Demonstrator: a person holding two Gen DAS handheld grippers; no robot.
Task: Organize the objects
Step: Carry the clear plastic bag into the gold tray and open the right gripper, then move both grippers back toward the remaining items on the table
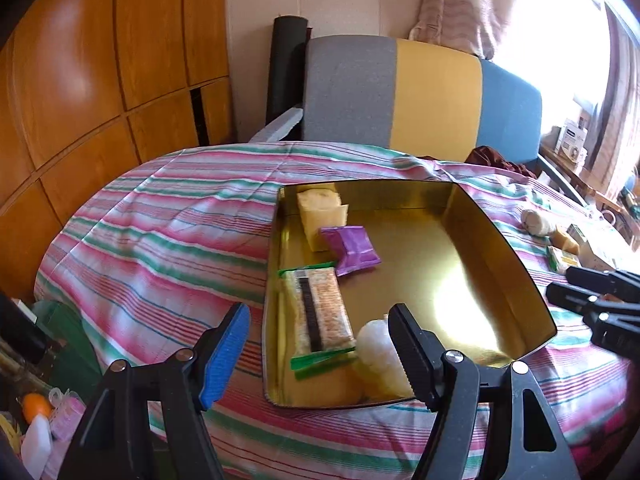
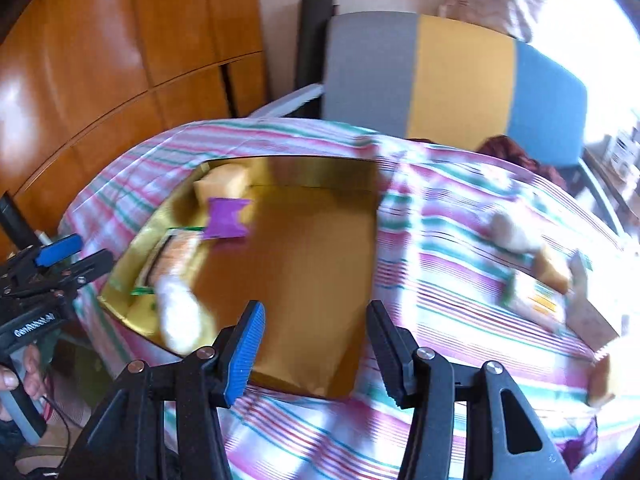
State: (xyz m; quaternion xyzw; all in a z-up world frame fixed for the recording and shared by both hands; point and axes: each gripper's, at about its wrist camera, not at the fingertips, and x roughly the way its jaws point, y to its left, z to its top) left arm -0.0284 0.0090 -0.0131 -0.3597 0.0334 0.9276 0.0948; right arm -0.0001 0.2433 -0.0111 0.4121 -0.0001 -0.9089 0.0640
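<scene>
A gold tin box point(image 1: 504, 240) lies open on the striped cloth. It holds a pale yellow packet point(image 1: 320, 208), a purple packet point(image 1: 354, 250), a green-edged cracker pack point(image 1: 320, 312) and a white wrapped roll point(image 1: 378, 344). My left gripper point(image 1: 320, 350) is open and empty above the box's near left corner. My right gripper point(image 2: 314, 354) is open and empty over the box's near edge point(image 2: 304, 388); it shows at the right edge of the left wrist view point(image 1: 592, 296). The right wrist view is blurred. Loose snacks point(image 2: 536, 276) lie on the cloth to the right of the box.
The striped cloth point(image 1: 160, 240) covers a round table. A grey, yellow and blue chair back point(image 1: 420, 96) stands behind it. Wooden cabinets point(image 1: 80, 100) are at the left. Bottles and clutter point(image 1: 36, 420) sit low left. A shelf with boxes point(image 1: 572, 144) is at the window.
</scene>
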